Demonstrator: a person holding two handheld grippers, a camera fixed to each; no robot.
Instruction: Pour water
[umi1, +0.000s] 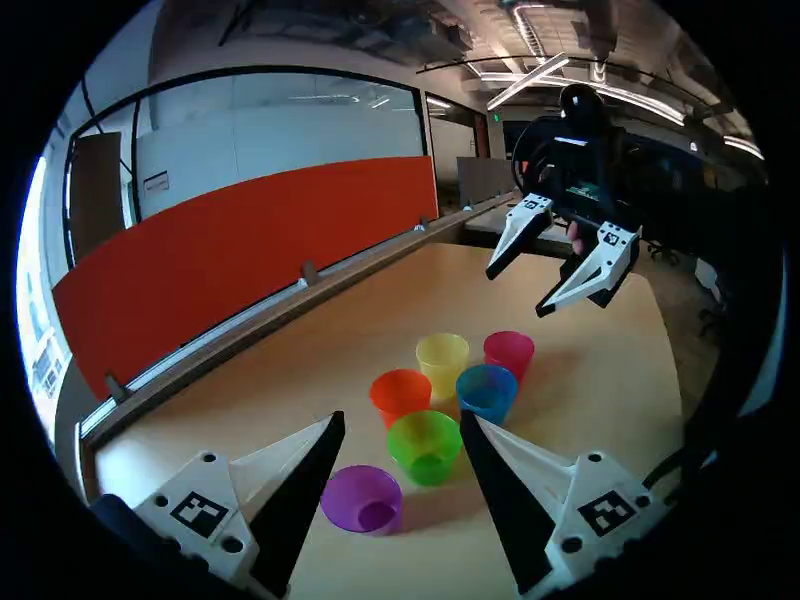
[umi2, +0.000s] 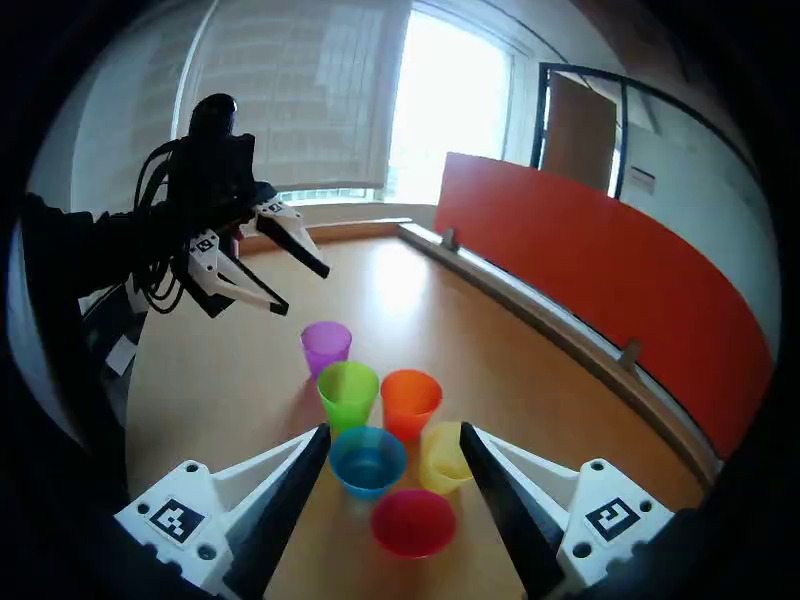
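Observation:
Several small plastic cups stand close together on the wooden table (umi1: 600, 370). They are purple (umi1: 362, 498), green (umi1: 425, 445), orange (umi1: 400, 393), yellow (umi1: 442, 360), blue (umi1: 487, 390) and pink (umi1: 509, 352). My left gripper (umi1: 400, 425) hangs open and empty over the purple and green cups. Beyond the cups, my right gripper (umi1: 545, 290) floats above the table, also open and empty. In the right gripper view the pink cup (umi2: 413, 522) and blue cup (umi2: 368, 462) lie nearest my right gripper (umi2: 393, 432). The left gripper (umi2: 305, 290) is held above the purple cup (umi2: 326, 345). I cannot tell whether any cup holds water.
An orange partition panel (umi1: 250, 250) with a rail (umi1: 260, 320) runs along one long side of the table. A bright window (umi2: 450, 110) lies behind the table's far end. Desks and office chairs (umi1: 690, 260) stand past the other end. Bare tabletop surrounds the cups.

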